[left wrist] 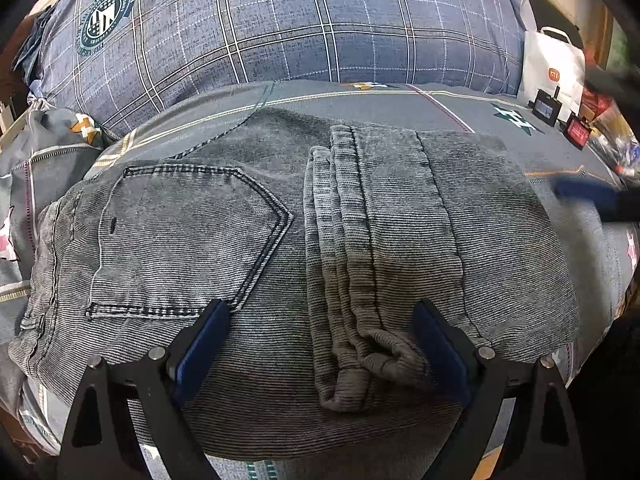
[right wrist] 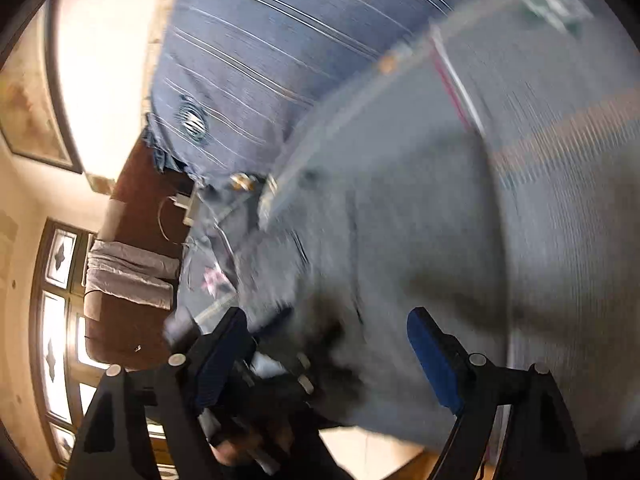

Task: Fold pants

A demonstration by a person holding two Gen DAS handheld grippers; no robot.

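**Grey denim half folded, both grippers off the cloth**

Grey washed-denim pants point(left wrist: 280, 248) lie across the middle of the left wrist view on a grey patterned bedsheet point(left wrist: 400, 96), with a blue plaid quilt point(left wrist: 280, 20) filling the top of the frame. The legs have been brought over the seat: their stacked hems point(left wrist: 340, 240) run down the centre, just right of the stitched back pocket point(left wrist: 188, 240) at centre left.

Black-framed, blue-padded, the left gripper point(left wrist: 320, 344) hangs over the near edge of the pants with its jaws spread wide and nothing pressed between them; the hem bundle lies below the gap. The right gripper point(right wrist: 328, 360) also stands wide apart, its jaws easing slightly inward, and no cloth is caught between the pads.

By the look of it, one fold is laid and the step in hand is the pause before the next. A further fold would call for both grippers to pinch one short end, likely the right-hand folded edge, and carry it across toward the pocket without dragging the hems askew.

Only the left view shows the fold sharply, plus a white paper bag point(left wrist: 552, 64) at upper right. The right view is smeared with motion blur, yet it alone shows a framed picture point(right wrist: 32, 112) at upper left, a window at lower left, and a brown cushioned seat point(right wrist: 120, 320) beside the bed.
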